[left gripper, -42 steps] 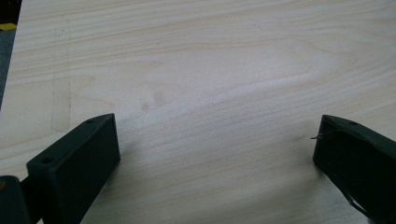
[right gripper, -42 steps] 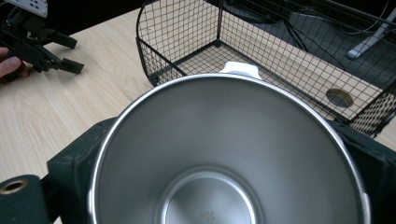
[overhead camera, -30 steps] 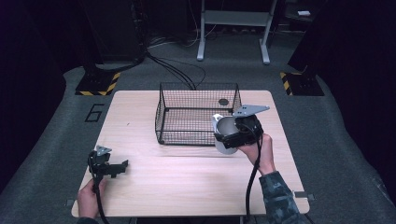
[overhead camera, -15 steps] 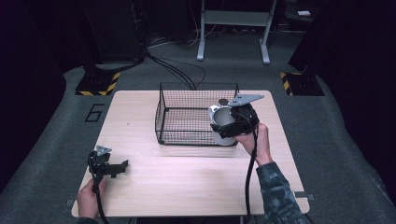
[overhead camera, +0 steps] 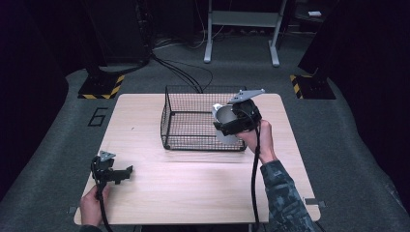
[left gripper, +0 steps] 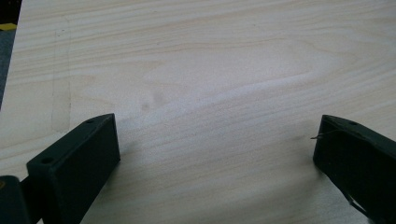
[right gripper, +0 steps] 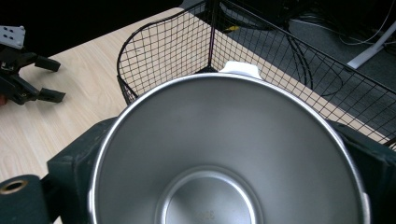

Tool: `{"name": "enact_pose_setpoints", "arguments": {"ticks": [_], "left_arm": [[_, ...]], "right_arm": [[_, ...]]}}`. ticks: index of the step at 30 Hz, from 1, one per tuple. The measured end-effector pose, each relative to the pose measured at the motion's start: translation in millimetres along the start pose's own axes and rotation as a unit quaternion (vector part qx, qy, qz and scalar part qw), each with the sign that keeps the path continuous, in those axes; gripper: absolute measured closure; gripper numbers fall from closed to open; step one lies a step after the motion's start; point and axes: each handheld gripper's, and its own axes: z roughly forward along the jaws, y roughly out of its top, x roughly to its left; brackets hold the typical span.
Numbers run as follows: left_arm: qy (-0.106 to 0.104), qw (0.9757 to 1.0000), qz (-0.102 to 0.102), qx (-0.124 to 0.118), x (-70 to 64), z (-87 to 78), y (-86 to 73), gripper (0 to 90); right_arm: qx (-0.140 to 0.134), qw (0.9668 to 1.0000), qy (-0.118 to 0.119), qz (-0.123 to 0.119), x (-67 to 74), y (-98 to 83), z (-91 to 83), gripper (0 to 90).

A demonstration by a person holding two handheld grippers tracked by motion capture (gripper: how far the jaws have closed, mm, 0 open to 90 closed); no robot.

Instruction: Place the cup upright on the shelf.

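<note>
While gripper-held (overhead camera: 227, 126), steel cup (right gripper: 224, 154) empty

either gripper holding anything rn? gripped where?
The right gripper holds a steel cup, jaws clamped on its outer sides just below the rim, over the wire basket's right end. The left gripper is open over the bare table, holding nothing.

- The high view looks forward and down from above the person's side, taking in the whole surface (overhead camera: 193, 193), the basket (overhead camera: 203, 121) and the floor beyond.
- The left view rides low and close, facing down on bare wood between its wide-apart jaws.
- The right view looks close into the cup (right gripper: 229, 154), past it to the basket (right gripper: 177, 46).
- It shares the basket and the left tool (right gripper: 23, 79) (overhead camera: 112, 170) with the high view.
</note>
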Motion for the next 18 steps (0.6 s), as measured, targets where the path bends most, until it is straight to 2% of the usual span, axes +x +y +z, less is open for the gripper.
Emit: {"name": "enact_pose_setpoints", "arguments": {"ticks": [11,13,16,17,18], "left_arm": [[0.0,1.0,0.0,0.0,0.0,0.0,0.0,0.4],[0.0,1.0,0.0,0.0,0.0,0.0,0.0,0.4],[0.0,1.0,-0.001,0.0,-0.1,0.1,0.0,0.4],[0.0,1.0,-0.001,0.0,-0.2,0.1,0.0,0.4],[-0.001,1.0,-0.006,-0.001,-0.9,0.2,-0.2,0.4]], "right_arm": [[0.007,1.0,0.0,0.001,-6.7,11.0,15.1,5.5],[0.01,1.0,0.0,-0.002,-8.3,14.0,21.0,5.5],[0.012,0.9999,0.002,0.008,-10.3,15.5,28.4,5.5],[0.013,0.9999,0.001,0.001,-12.3,16.2,31.2,5.5],[0.015,0.9999,0.002,0.004,-13.6,16.6,34.6,5.5]]}}
